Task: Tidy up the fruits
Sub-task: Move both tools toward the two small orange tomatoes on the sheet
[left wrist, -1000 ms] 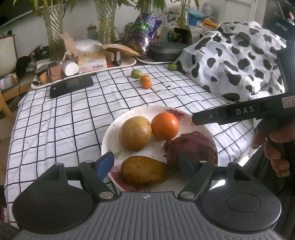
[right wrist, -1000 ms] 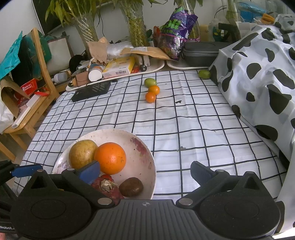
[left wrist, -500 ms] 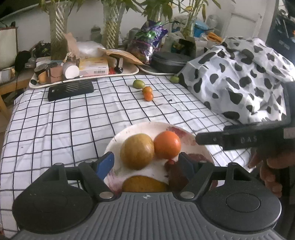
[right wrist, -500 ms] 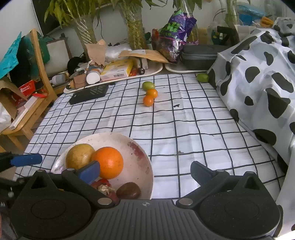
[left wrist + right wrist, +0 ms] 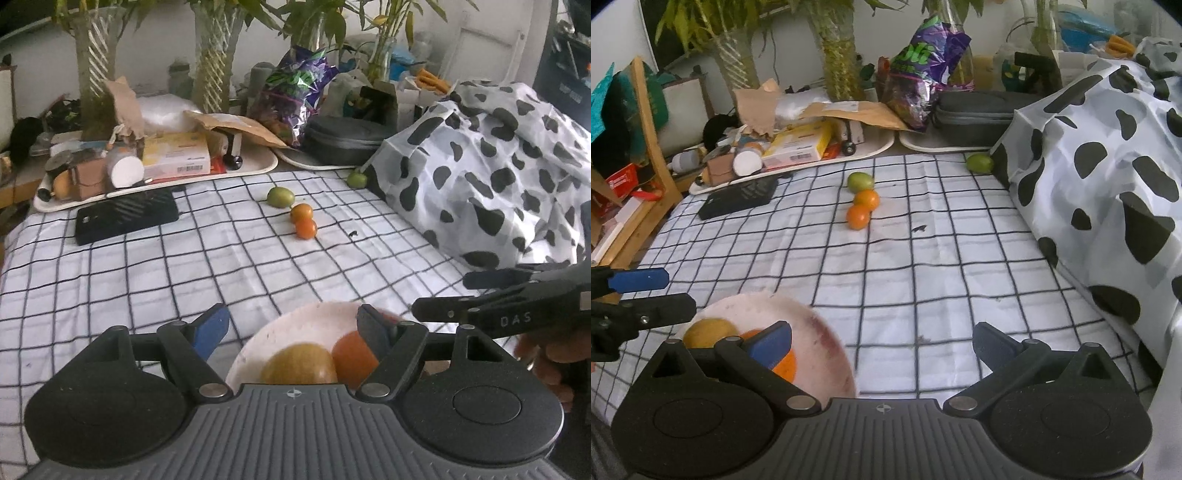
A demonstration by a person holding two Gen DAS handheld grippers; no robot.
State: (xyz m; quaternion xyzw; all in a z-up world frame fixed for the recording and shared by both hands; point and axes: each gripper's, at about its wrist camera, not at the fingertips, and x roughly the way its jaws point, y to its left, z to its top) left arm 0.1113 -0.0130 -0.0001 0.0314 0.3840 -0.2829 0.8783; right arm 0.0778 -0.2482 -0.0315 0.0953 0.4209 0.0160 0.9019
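On the checked cloth right below you sits the plate (image 5: 295,314), already carrying an orange (image 5: 352,354) and a yellowish round fruit (image 5: 301,363) side by side; whatever else lies on it is hidden under the gripper bodies. Out past it, mid-table, two small orange fruits (image 5: 862,208) touch in a row with a green fruit (image 5: 860,181) just behind them, and a second green one (image 5: 979,163) sits against the cow-print cover (image 5: 1108,166). So by the look of it you're partway: some fruit gathered, four pieces loose and well apart from the plate. Your left gripper (image 5: 293,323) hangs over the plate's far rim, fingers spread wide, nothing between them. Your right gripper (image 5: 882,339) is spread too, empty, with the plate under its left finger (image 5: 774,341). Beyond the fruit, a black flat device (image 5: 127,218) and a cluttered tray (image 5: 258,168) line the far edge.
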